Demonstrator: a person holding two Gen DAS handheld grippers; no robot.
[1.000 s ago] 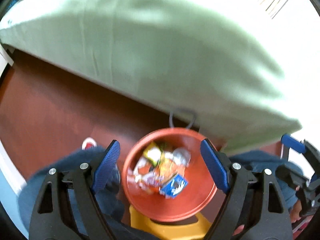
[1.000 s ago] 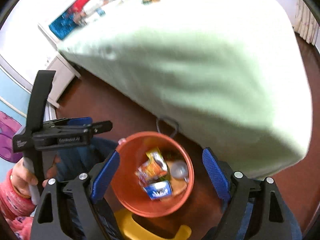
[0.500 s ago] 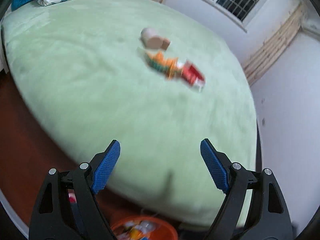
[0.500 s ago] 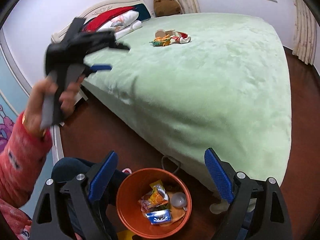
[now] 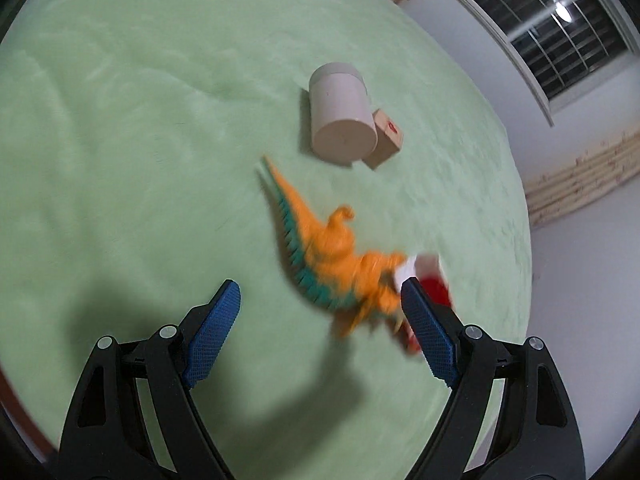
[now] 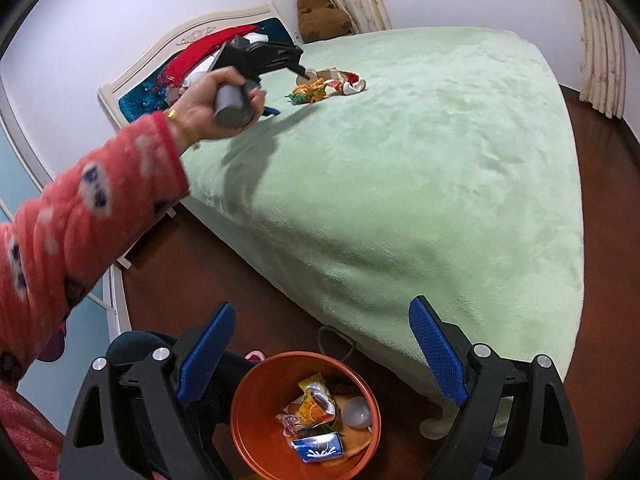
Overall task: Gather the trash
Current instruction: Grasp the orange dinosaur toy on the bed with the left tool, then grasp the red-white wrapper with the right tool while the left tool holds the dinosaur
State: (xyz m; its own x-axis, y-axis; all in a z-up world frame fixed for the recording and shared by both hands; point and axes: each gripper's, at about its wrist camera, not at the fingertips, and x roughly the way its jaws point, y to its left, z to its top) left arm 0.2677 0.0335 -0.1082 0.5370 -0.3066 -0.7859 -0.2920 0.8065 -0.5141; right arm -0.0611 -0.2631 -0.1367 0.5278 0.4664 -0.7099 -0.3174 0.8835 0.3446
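My left gripper (image 5: 320,316) is open and empty, just above the green bed (image 5: 120,160). An orange and green toy dinosaur (image 5: 328,256) lies between its fingers, toward the right finger. A red and white wrapper (image 5: 434,280) lies by the right finger. Beyond stand a beige cylinder (image 5: 340,120) and a small brown box (image 5: 384,144). My right gripper (image 6: 320,344) is open and empty over the orange bin (image 6: 256,412), which holds several wrappers. In the right wrist view the left gripper (image 6: 292,64) reaches to the pile (image 6: 320,88) on the bed.
The bed (image 6: 420,160) fills the room's middle, over a dark wooden floor (image 6: 192,280). A headboard (image 6: 152,68) with pillows and a brown plush (image 6: 320,16) are at the far end. Curtains (image 6: 600,40) hang at the right.
My left gripper swung up from the bin and moved out over the bed to the toy pile. My right gripper rose a little above the bin.
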